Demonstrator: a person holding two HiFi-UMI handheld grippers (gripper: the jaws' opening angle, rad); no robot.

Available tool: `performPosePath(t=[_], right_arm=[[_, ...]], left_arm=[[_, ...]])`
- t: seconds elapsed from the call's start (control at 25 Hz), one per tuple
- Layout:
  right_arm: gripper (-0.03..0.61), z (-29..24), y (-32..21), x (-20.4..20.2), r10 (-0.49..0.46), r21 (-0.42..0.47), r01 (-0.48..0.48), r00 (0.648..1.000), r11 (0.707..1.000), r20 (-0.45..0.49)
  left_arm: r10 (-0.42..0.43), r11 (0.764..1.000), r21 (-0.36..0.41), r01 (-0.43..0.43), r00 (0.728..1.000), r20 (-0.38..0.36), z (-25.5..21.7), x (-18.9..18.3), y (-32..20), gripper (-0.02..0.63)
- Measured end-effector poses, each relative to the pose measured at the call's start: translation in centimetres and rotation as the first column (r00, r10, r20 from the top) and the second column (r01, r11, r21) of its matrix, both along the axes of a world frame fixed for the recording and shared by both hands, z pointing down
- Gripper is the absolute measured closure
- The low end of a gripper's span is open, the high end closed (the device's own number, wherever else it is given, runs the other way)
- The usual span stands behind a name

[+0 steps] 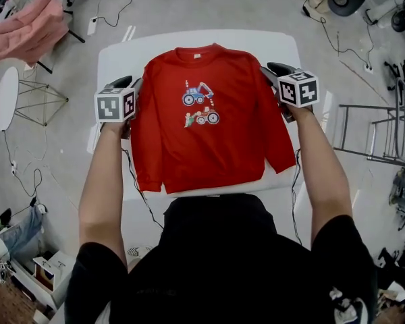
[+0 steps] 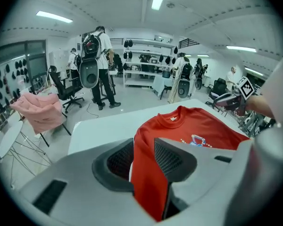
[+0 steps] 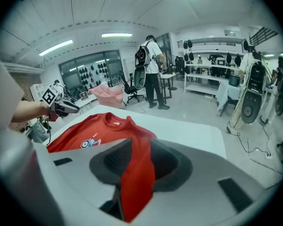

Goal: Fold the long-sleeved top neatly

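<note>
1. A red top (image 1: 202, 133) lies spread face-up on a white table (image 1: 121, 52). Its collar (image 1: 196, 52) is at the far edge and its hem (image 1: 212, 181) nearest the person, with printed vehicles showing on the chest.
2. Both sleeves run down the sides of the body. The left sleeve (image 1: 145, 157) ends at a cuff beside the hem, and the right sleeve (image 1: 281, 140) angles slightly outward to its cuff. Neither is turned in.
3. The left gripper (image 2: 145, 155) hangs over the left shoulder, jaws spread wide. Red sleeve cloth shows in the gap, but neither pad presses on it, so this gripper is released and holds nothing.
4. The right gripper (image 3: 137, 160) mirrors it over the right shoulder. A strip of red sleeve runs through the gap between its pads. The picture is smeared there, yet the jaws read as apart and the cloth as loose, not pinched.
5. Judged from the flat cloth, the laying-out is done: the top is smooth and squared to the table, with no visible bunching.
6. No fold shows yet. Left to do, by this reading, is to bring each sleeve across the body, turn the sides in, and double the hem up toward the collar.
7. With both grippers poised at the shoulders, the first sleeve fold looks like the step in hand, though which side goes first cannot be told.
</note>
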State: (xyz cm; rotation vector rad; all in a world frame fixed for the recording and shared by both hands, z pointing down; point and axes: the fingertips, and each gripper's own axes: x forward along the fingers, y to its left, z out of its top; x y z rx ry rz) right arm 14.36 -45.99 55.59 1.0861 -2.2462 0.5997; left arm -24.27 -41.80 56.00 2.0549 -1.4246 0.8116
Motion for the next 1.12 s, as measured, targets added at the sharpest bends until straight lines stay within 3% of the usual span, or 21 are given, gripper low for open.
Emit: performPosePath(t=[0.32,0.44,0.6,0.72,0.96,1.12], right_arm=[[0.461,-7.0,7.3,-2.4,0.057,0.139,-0.068,0.995,0.988,0.084],[0.503,-9.3,10.3,-3.5,0.091,0.194,-0.112,0.989,0.975,0.112],[0.573,-11.4,14.9,-5.3,0.107,0.235,-0.149,0.978,0.96,0.18],[0.574,-11.1,17.9,-6.6,0.109,0.224,-0.16,0.969,0.961,0.223],[0.574,-9.2,23.7,-8.1,0.04,0.168,-0.085,0.966,0.982,0.257],[0.574,-9.6,25.8,-7.3,-0.041,0.196,-0.004,0.974,0.981,0.223]], left_arm=[[0.011,0.99,0.14,0.002,0.995,-0.096,-5.8,0.2,5.0,0.48],[0.032,0.981,0.194,-0.004,0.989,-0.143,-8.1,0.7,7.2,0.487],[0.084,0.971,0.234,-0.038,0.978,-0.189,-9.5,2.1,11.1,0.566],[0.123,0.966,0.249,-0.074,0.975,-0.187,-9.7,3.4,13.6,0.598],[0.18,0.953,0.273,-0.133,0.971,-0.155,-10.5,6.7,19.6,0.604],[0.118,0.962,0.262,-0.078,0.983,-0.143,-10.2,7.8,22.3,0.604]])
